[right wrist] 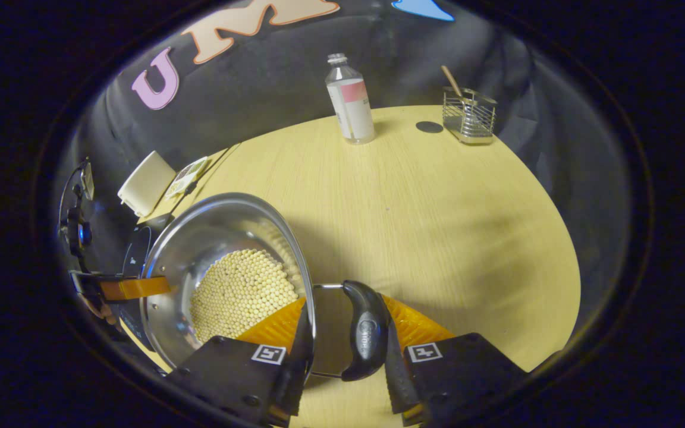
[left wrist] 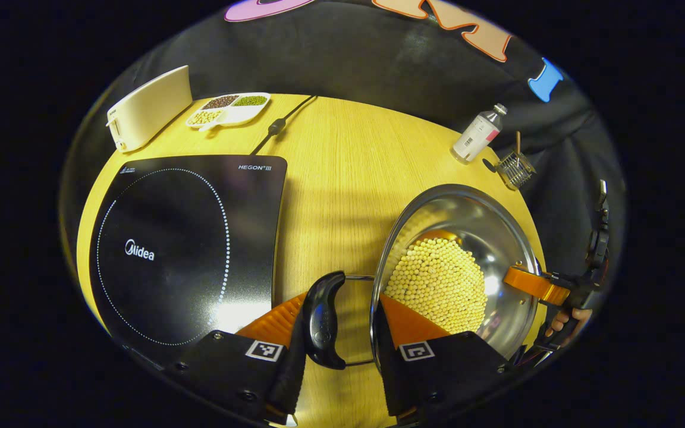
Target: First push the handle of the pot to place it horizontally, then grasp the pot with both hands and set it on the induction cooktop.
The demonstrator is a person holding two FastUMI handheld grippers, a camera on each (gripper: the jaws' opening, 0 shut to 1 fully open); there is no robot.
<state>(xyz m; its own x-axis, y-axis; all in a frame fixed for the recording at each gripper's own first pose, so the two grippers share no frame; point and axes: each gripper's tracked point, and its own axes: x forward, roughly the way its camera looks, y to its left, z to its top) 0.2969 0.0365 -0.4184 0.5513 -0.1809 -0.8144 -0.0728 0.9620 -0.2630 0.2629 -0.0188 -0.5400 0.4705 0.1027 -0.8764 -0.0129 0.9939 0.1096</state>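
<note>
left gripper (left wrist: 342, 333): low at the near edge, jaws parted, one finger either side of the pot's left handle (left wrist: 323, 321). right gripper (right wrist: 342, 351): same pose, jaws parted, straddling the right handle (right wrist: 365, 337). neither visibly clamps.

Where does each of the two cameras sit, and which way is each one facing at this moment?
Left gripper view: rides the left gripper, at the pot's left handle, facing the induction cooktop and booth wall; the right gripper and a hand show opposite.
Right gripper view: rides the right gripper, at the pot's right handle, facing the bottle and wire basket; the left gripper shows opposite.
Both share the pot of beans, table, bottle and basket.
</note>
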